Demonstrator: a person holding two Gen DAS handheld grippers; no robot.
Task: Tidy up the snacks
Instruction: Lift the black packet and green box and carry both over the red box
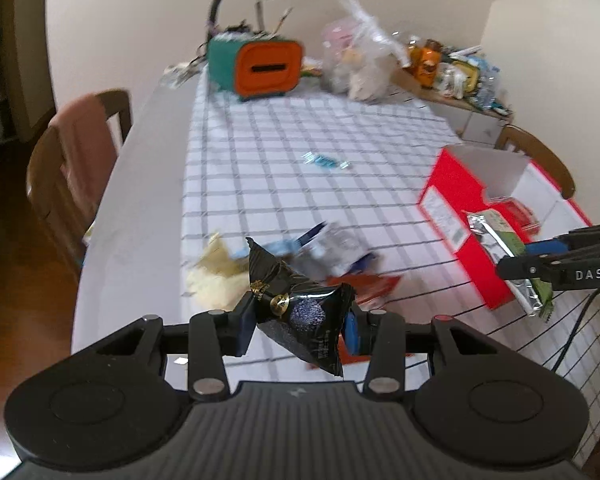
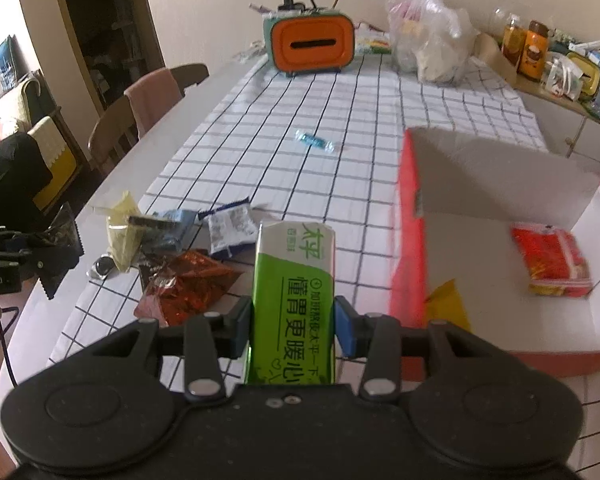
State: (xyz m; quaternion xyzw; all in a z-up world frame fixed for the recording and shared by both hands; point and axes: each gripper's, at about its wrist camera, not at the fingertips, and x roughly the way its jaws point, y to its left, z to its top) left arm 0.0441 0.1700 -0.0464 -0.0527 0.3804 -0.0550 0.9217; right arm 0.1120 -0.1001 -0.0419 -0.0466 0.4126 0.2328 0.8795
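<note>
Checked cloth in white with dark grid lines covers a long dining table, with a wooden chair along the left edge. At the left, the left gripper has its jaws pinching a black snack packet, lifted clear of the cloth and tilted. Beyond it lies a loose heap of snacks still to be sorted: a pale yellow packet, a blue-and-white packet and a crinkled red foil packet. Farther up the middle of the table, a small blue wrapped sweet lies alone, and an orange-fronted container stands at the far end (pens poke from its top). In the centre foreground of the right wrist view, the right gripper has its jaws pressed against the sides of a green snack packet, held upright. To the right sits an open red box with a white interior, already holding a red packet and a yellow wrapper.

Both packets seem bound for the box. A clean delivery would probably mean carrying each well over the near red wall before releasing, one hand at a time, so the grippers do not collide.
</note>
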